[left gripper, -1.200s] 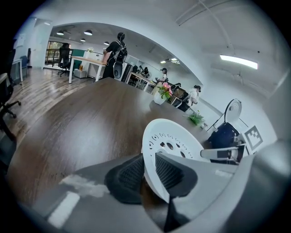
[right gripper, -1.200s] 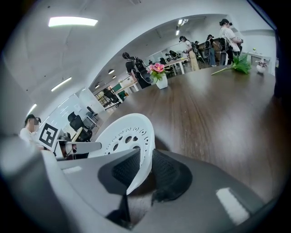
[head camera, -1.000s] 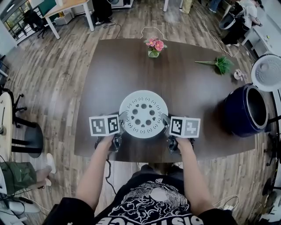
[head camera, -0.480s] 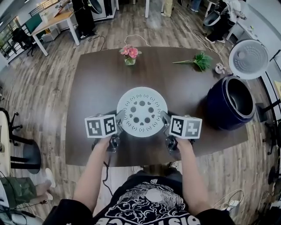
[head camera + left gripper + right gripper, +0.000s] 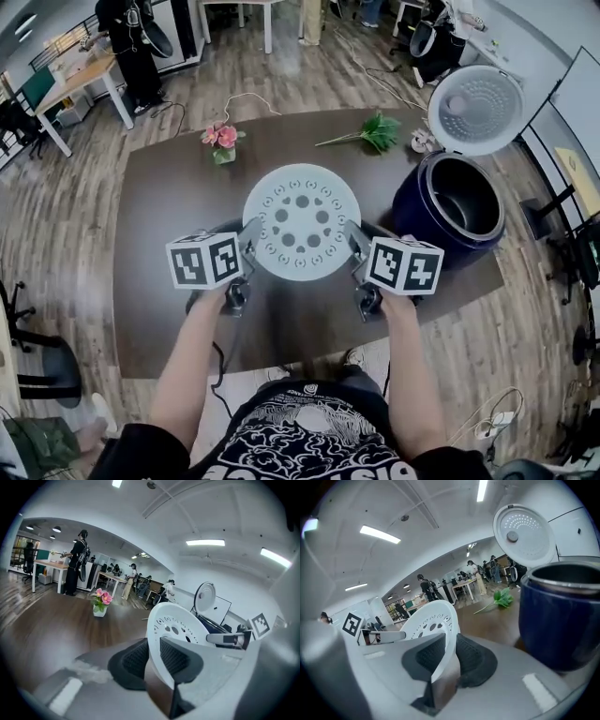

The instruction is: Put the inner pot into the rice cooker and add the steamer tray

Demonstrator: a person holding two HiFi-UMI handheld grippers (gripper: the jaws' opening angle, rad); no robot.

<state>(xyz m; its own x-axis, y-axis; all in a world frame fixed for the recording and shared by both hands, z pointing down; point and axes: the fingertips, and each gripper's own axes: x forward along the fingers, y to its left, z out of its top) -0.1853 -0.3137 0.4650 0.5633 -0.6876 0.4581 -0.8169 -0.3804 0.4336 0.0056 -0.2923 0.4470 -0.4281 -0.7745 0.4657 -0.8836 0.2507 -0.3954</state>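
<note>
The person holds a white steamer tray between the two grippers, above the dark wooden table. The tray is a round disc pierced with rings of holes, and in the head view its flat face is turned up.

The left gripper is closed on the tray's left edge. In the left gripper view the tray's thin rim stands on edge between the two black ribbed pads, which press on it from both sides. The right gripper clamps the opposite edge in the same way. In the right gripper view the white rim sits squeezed between that gripper's pads. So each pair of jaws is nearly together, with only the tray's edge between them, and the disc spans the gap from one gripper to the other.

The dark blue rice cooker stands on the table to the right of the tray, near it but apart. Its white lid is tipped up and its mouth is open. Farther back on the table are a small vase of pink flowers and a green sprig.
</note>
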